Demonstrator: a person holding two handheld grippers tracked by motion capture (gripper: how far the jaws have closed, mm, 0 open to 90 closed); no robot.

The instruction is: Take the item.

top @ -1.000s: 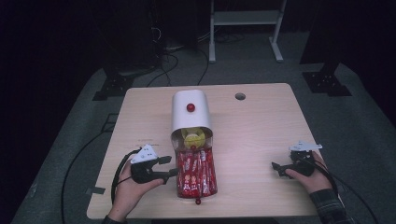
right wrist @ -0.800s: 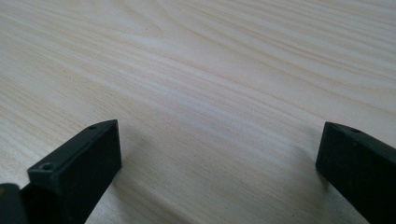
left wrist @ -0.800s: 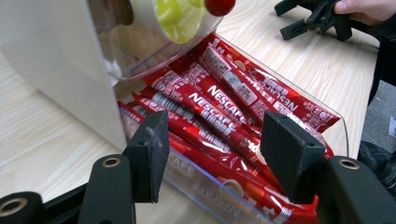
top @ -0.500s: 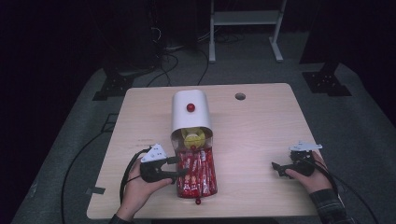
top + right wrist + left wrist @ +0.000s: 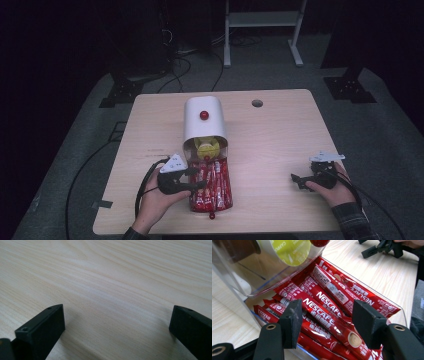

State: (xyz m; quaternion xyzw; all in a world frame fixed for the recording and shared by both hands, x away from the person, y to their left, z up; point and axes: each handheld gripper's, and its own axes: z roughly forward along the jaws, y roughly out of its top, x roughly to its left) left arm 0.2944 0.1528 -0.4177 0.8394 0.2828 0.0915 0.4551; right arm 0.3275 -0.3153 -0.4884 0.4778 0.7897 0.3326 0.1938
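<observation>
Left gripper view: the left gripper [image 5: 325, 325] has its jaws parted over the clear drawer [image 5: 398, 308] of red Nescafé sticks [image 5: 329, 300], with the topmost stick [image 5: 324, 318] running diagonally between them; neither pad presses it, so nothing is grasped. In the high view the drawer juts from the white dispenser [image 5: 203, 120] toward 6 o'clock, near the table's [image 5: 280, 135] front edge, and the left gripper [image 5: 200, 185] meets it from 9 o'clock. A second ago that gripper sat clear of the drawer; it has since slid in over the sticks. The right gripper [image 5: 296, 178], at 3 o'clock from the drawer and well apart, rests unmoved, jaws wide and empty.
</observation>
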